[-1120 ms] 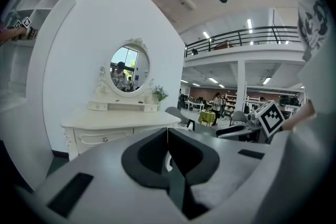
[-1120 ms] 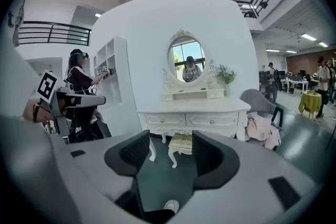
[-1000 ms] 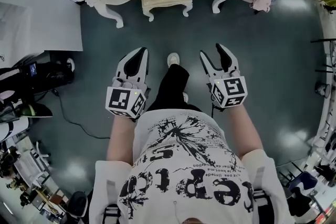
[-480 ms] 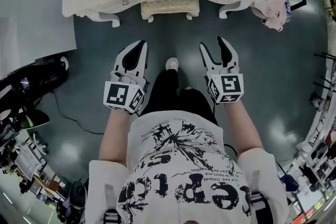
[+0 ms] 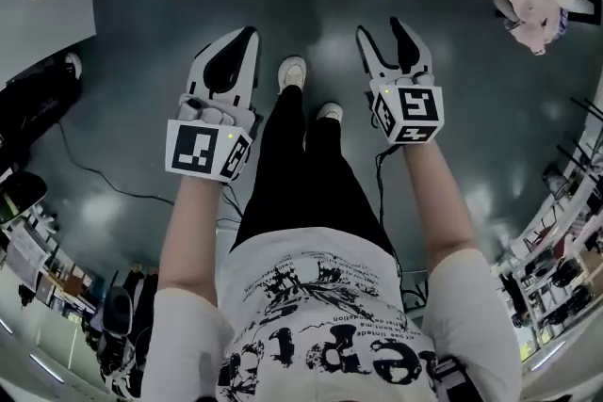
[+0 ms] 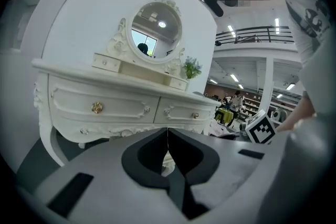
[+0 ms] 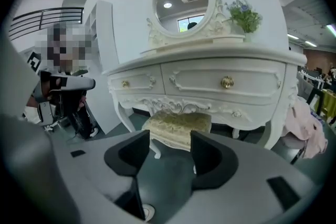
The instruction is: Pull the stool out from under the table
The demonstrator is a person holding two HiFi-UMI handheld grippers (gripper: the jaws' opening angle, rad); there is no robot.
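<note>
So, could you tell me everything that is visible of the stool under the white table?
The stool is rectangular, with a padded seat in pale gold patterned fabric and a carved cream-white frame on short curved legs. It stands upright on the dark floor, tucked partly beneath the table, centred below its drawers. Nothing grips it; only the floor touches it.

Oval mirror (image 7: 180, 4), small green plant (image 7: 243, 16) just beside it, pink cloth (image 7: 307, 131) lower down
</note>
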